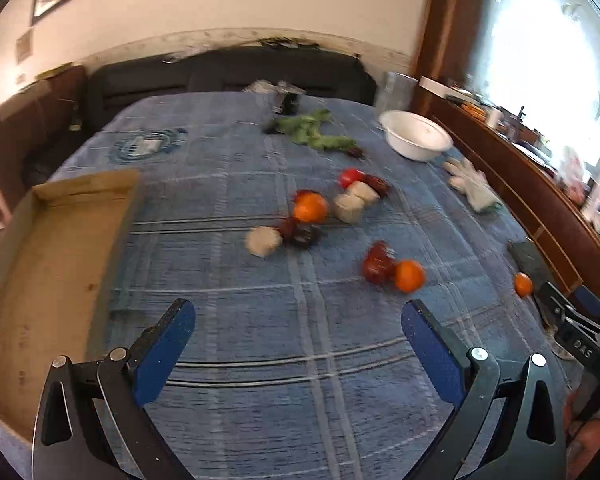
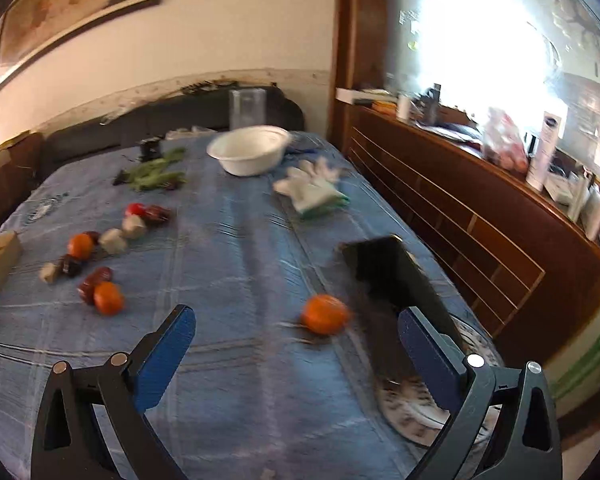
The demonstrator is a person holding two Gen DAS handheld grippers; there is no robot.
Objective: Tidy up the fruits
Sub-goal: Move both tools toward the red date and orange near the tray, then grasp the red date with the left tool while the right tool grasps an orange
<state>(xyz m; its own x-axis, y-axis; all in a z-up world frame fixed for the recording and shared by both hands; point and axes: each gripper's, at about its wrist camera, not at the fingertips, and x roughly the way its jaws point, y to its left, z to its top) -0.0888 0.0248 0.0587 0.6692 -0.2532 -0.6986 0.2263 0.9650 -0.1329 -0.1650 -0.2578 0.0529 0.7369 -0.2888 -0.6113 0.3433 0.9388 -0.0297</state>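
Left tool (image 1: 298,322): jaws spread wide, nothing between them, held above the blue cloth (image 1: 228,312). Right tool (image 2: 296,330): also spread wide, holding nothing.

Fruit lies scattered on the cloth-covered worktop. Centre cluster, left view: an orange (image 1: 310,207) touching dark red fruits (image 1: 300,233), pale lumps (image 1: 263,241) on either side of it, a red fruit (image 1: 352,177) at the far end. Nearer, a second orange (image 1: 409,276) touches a dark red fruit (image 1: 376,264). A third orange (image 2: 324,314) sits alone, well apart from the others, just ahead of the right tool and beside a phone (image 2: 396,276) lying flat. All frames blurred; the pale lumps cannot be identified.

Cardboard box (image 1: 40,264) at the left edge of the worktop, open. White bowl (image 2: 249,149) at the far right side, glove (image 2: 312,188) near it. Green leaves (image 1: 312,132) lie beyond the fruit cluster. A patterned plate (image 2: 412,408) lies under the phone's near end.
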